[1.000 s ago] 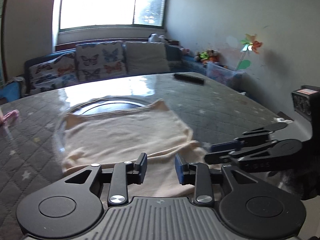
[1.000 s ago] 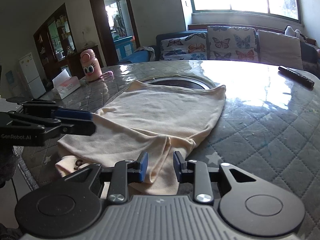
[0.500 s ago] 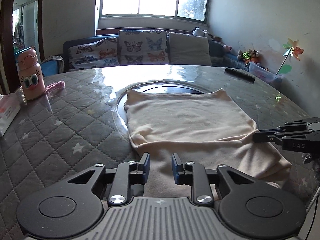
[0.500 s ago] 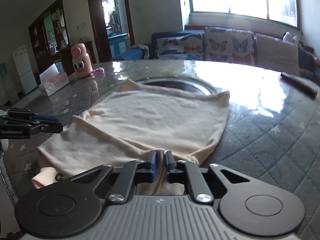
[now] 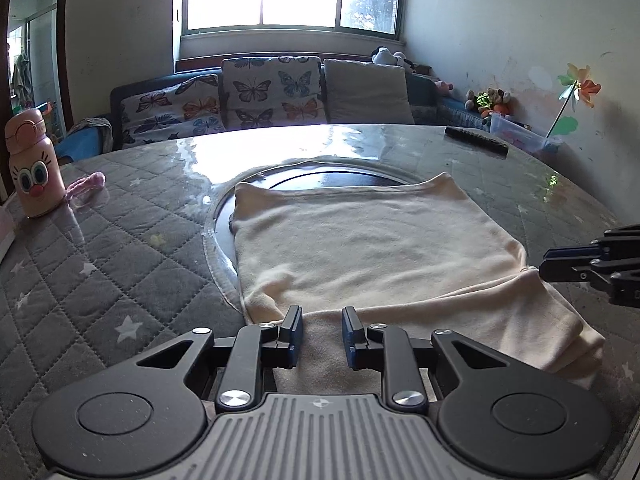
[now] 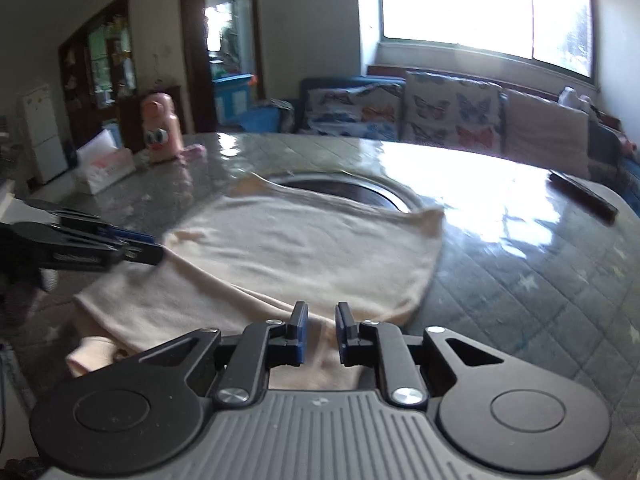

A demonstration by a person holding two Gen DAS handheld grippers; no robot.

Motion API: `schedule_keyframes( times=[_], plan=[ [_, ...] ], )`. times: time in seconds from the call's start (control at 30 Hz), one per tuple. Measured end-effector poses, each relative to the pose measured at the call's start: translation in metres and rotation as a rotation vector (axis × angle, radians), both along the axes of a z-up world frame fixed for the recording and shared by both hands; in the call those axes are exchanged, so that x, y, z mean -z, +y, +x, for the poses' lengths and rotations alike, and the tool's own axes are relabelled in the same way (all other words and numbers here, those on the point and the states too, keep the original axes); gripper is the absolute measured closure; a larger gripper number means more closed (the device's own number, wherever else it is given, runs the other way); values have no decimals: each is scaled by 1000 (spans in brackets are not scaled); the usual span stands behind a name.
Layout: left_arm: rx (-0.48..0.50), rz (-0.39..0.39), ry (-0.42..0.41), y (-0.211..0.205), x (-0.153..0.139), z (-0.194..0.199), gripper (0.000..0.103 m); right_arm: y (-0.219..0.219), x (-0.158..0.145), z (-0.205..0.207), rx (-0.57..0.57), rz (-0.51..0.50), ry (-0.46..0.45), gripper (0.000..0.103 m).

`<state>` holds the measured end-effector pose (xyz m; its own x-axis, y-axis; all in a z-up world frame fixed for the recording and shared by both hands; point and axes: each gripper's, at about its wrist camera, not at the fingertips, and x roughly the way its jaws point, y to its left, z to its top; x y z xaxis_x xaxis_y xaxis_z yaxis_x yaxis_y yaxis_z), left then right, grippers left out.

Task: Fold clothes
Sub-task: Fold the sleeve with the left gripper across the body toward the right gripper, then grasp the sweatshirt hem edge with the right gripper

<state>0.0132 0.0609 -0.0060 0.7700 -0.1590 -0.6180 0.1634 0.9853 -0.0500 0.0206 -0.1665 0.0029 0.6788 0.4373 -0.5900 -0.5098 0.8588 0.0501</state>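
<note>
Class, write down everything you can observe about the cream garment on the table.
The cream garment looks like soft knit cloth, plain and lightly creased. It lies flat on the grey quilted table, its far edge over the table's dark round inset. A layer is folded over the near part, leaving a ridge across it. The near end bunches in layers at the table's edge. Both hand-held grippers sit at that ridge, jaws apart, not pinching it.

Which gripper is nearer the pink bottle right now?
Left. The left gripper sits at the cream garment's edge on the pink bottle's side; the right gripper is at the opposite edge.
</note>
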Motion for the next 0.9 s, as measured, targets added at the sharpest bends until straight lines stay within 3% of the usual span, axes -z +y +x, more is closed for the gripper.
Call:
schedule_keyframes(
  times=[0.2,0.37,0.47,0.7,0.9],
  plan=[
    [-2,2,3,1,2,1,79,25,12,-6,-147,-1,40,82],
    [2,10,-3,1,0,-4,79,38,22,-19,-225,-55,45,70],
    [24,25,-16,1,-4,-15,79,32,20,-26,-220,-79,38,70],
    [96,80,-35,1,-11,-48,79,3,16,-24,-167,-22,91,70],
    [192,165,-51,-3,-11,-80,70,10,5,-14,-155,2,36,70]
  ],
)
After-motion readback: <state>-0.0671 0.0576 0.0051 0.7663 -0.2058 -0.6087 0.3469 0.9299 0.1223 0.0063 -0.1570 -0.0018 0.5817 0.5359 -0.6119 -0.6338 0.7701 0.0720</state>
